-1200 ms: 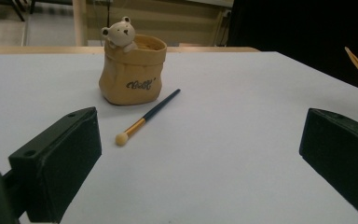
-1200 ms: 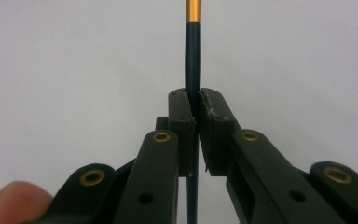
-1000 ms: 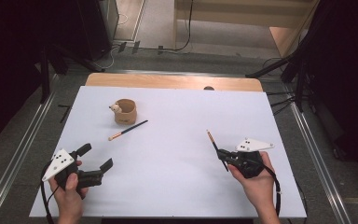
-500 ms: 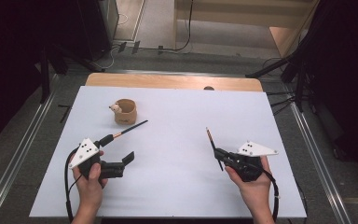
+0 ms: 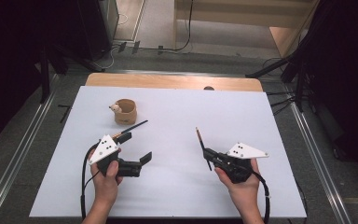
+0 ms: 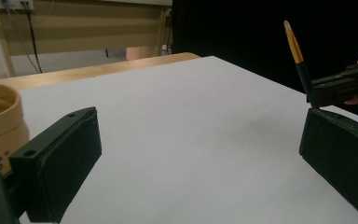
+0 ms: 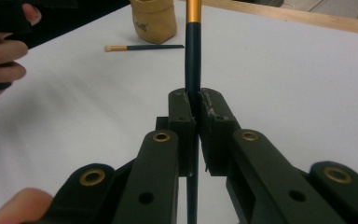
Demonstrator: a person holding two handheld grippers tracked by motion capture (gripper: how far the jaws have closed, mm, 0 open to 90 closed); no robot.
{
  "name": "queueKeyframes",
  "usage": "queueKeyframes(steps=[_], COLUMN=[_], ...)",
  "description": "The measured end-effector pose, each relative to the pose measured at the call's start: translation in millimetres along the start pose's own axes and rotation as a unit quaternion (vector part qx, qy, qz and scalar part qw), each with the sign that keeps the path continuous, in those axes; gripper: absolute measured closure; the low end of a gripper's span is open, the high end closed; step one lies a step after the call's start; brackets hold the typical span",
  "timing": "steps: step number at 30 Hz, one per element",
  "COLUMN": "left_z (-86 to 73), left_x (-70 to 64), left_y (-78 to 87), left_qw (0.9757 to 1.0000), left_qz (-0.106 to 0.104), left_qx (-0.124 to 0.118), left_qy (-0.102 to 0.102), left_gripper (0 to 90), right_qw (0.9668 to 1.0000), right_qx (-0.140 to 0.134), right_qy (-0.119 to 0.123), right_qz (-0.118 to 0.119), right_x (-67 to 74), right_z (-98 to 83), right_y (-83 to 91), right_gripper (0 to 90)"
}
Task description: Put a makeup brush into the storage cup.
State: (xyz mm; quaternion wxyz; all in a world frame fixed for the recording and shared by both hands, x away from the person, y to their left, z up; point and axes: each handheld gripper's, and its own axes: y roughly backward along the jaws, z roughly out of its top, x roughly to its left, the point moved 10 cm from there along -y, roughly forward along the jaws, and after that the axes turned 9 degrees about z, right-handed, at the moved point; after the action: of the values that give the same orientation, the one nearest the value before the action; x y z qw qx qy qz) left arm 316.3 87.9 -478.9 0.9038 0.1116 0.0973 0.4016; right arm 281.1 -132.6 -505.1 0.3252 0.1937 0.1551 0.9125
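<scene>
— Two brushes were on the white table (image 5: 177, 196), right? Where was the first one?

— One thin brush (image 5: 131, 128) lay flat on the table, just in front of the little tan cup (image 5: 125, 112). The cup stood toward the far left corner.

— What was next to that brush?

— The left gripper (image 5: 134, 149) was right at its near end. Its jaws were spread wide apart, and nothing was between them. I could not tell if one jaw touched the brush.

— And the middle of the table?

— Plain white.

— What about the right side?

— The right gripper (image 5: 208, 154) was toward the near right corner. Its jaws were squeezed tight on the other brush (image 5: 202, 145), a dark stick with a gold band. The stick poked out from both ends of the jaws and pointed toward the far edge.
</scene>
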Motion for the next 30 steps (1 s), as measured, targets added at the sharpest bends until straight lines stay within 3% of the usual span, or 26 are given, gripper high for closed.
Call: queueKeyframes(steps=[12, 14, 21, 30], left_z=[4.1, 4.5, 7.2, 5.1], left_x=[-36.8, -43.1, -54.5, -68.5], left_y=[-11.8, -12.4, -16.9, -20.7], left_qw=[0.9986, 0.9979, 0.9970, 0.9944], left_qz=[-0.052, -0.064, -0.073, -0.095], left_qx=[-0.007, -0.009, -0.006, 0.011], left_qy=[-0.001, 0.004, 0.027, 0.046], left_gripper=[0.0, 0.0, 6.5, 31.3], right_qw=[0.9992, 0.9989, 0.9980, 0.9968], right_qx=[-0.024, -0.026, -0.026, -0.031], right_qy=[0.005, 0.010, 0.015, 0.018], right_qz=[0.033, 0.039, 0.055, 0.072], right_x=[28.1, 33.6, 45.9, 55.1], right_z=[-1.8, -1.9, -2.3, -1.4], right_y=[-24.7, -27.9, -34.3, -38.7], right_gripper=[85.5, 85.5, 85.5, 85.5])
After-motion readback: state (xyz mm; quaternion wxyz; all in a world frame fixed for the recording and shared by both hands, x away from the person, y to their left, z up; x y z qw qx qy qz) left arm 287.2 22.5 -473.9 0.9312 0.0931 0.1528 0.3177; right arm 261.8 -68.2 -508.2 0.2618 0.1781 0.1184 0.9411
